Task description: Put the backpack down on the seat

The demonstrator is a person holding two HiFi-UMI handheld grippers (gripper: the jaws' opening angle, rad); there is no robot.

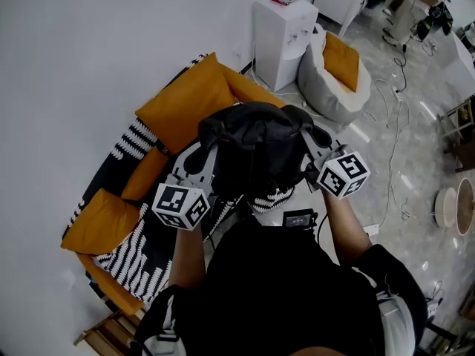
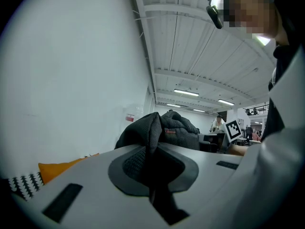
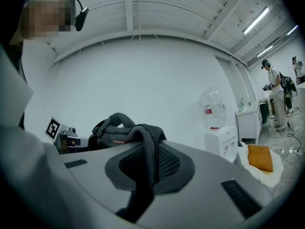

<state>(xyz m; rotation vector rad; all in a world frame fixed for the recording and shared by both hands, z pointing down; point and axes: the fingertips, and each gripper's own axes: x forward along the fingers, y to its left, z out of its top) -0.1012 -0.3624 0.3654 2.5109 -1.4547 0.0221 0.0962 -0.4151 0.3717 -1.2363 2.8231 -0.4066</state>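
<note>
The black backpack hangs in the air between both grippers, above the round seat with its black-and-white striped cover and orange cushions. My left gripper is at the bag's left side, shut on one mesh shoulder strap that runs down between its jaws. At the bag's right side, my right gripper is shut on the other mesh strap. In both gripper views the bag's bulk rises beyond the jaws. The bag hides the part of the seat beneath it.
A white wall runs behind the seat. To its right stand a white water dispenser and a grey beanbag with an orange cushion. Cables trail over the floor. A wooden stool is at the lower left. People stand far off.
</note>
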